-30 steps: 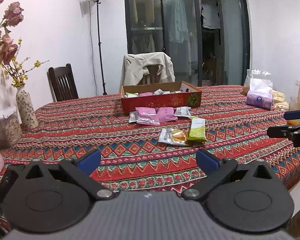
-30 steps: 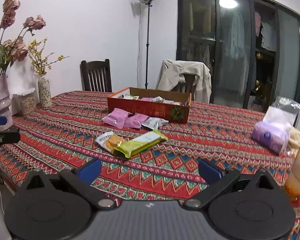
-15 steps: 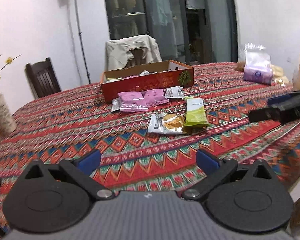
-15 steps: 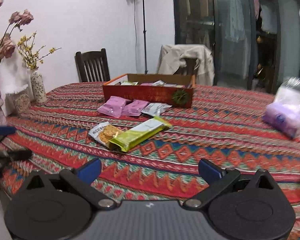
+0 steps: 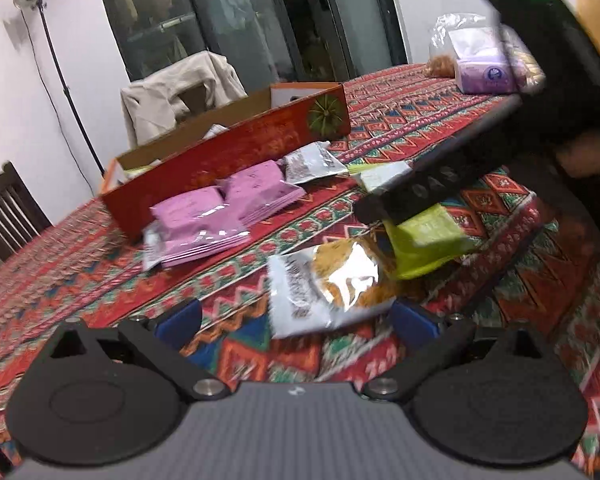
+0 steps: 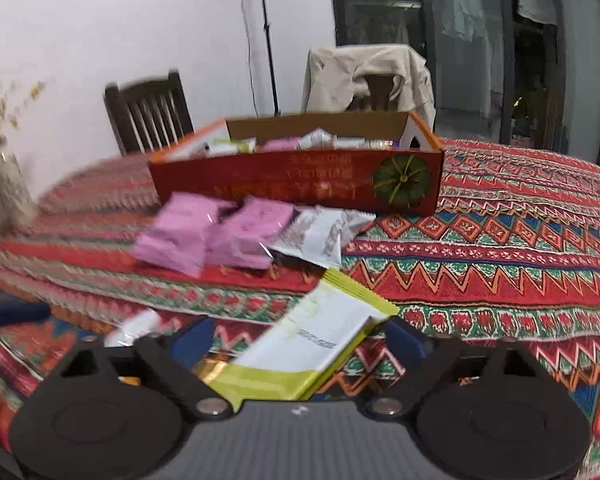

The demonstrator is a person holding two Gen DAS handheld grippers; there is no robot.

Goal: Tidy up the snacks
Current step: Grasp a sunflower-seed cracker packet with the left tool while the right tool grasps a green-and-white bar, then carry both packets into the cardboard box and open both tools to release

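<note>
My left gripper [image 5: 296, 320] is open, its jaws on either side of a clear cracker packet [image 5: 324, 284] on the tablecloth. My right gripper [image 6: 296, 338] is open over a green-and-white snack bar [image 6: 312, 344], which lies between its jaws; that gripper's finger [image 5: 432, 184] crosses above the same green bar [image 5: 424, 240] in the left wrist view. Two pink packets [image 5: 224, 208] [image 6: 212, 236] and a silver packet [image 5: 310, 162] [image 6: 320, 236] lie in front of a red cardboard box [image 5: 228, 156] [image 6: 296, 180] that holds several snacks.
A bag with a purple tissue pack [image 5: 484, 64] lies at the far right of the table. Chairs [image 6: 148, 112], one draped with a beige jacket [image 6: 368, 76], stand behind the table. A vase of flowers [image 6: 4, 176] stands at the left.
Both grippers have moved forward and down to the loose snacks: the left to the cracker packet, the right over the green bar. Both stay open.
</note>
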